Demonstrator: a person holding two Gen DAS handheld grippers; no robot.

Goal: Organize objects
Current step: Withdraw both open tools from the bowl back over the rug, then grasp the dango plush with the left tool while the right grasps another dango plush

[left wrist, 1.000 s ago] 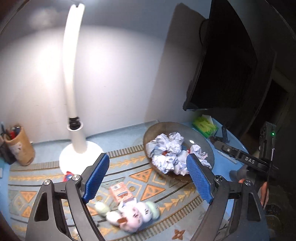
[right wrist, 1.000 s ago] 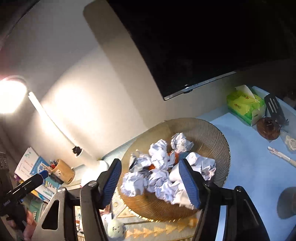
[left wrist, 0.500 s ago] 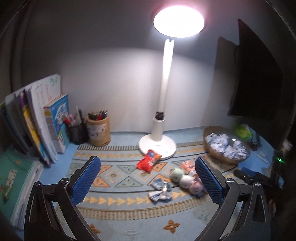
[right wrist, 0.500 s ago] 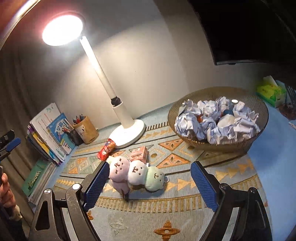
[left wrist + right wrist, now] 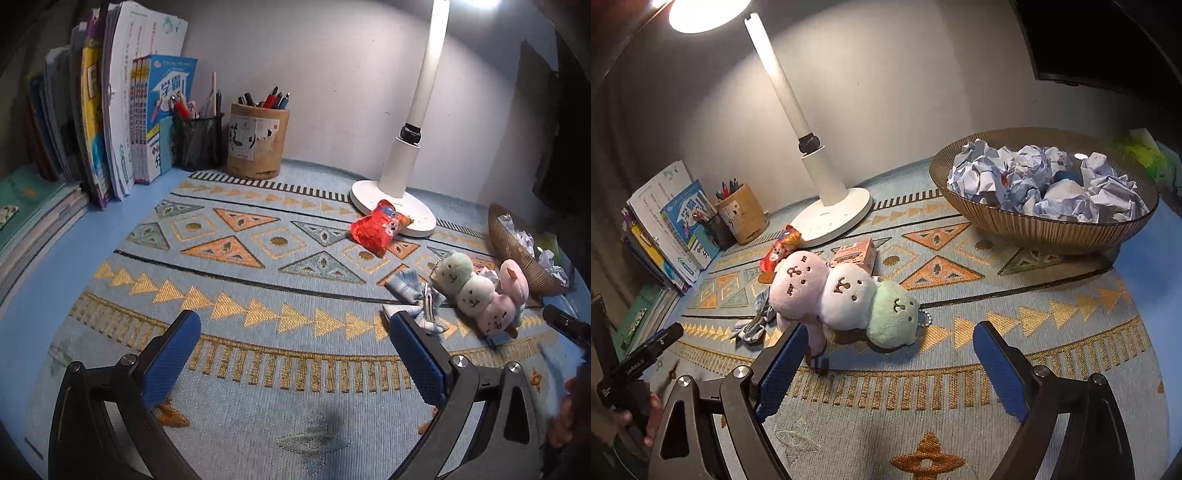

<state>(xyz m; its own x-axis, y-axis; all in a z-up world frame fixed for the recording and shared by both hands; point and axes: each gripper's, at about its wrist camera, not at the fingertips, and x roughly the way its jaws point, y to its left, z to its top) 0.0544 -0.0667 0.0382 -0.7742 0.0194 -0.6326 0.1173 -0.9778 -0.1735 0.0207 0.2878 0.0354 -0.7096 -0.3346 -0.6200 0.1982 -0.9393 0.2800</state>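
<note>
Both grippers hang over the patterned mat (image 5: 236, 258) with nothing between their pads: the left gripper (image 5: 291, 343) is spread wide, and the right gripper (image 5: 886, 350) has just been opening too. The three-ball plush (image 5: 846, 295) lies on the mat just ahead of the right gripper, beside a pink box (image 5: 853, 254), a red packet (image 5: 380, 229) and a plaid bow (image 5: 410, 295), with the bowl (image 5: 1052, 229) of crumpled paper (image 5: 1034, 177) well off to its right
</note>
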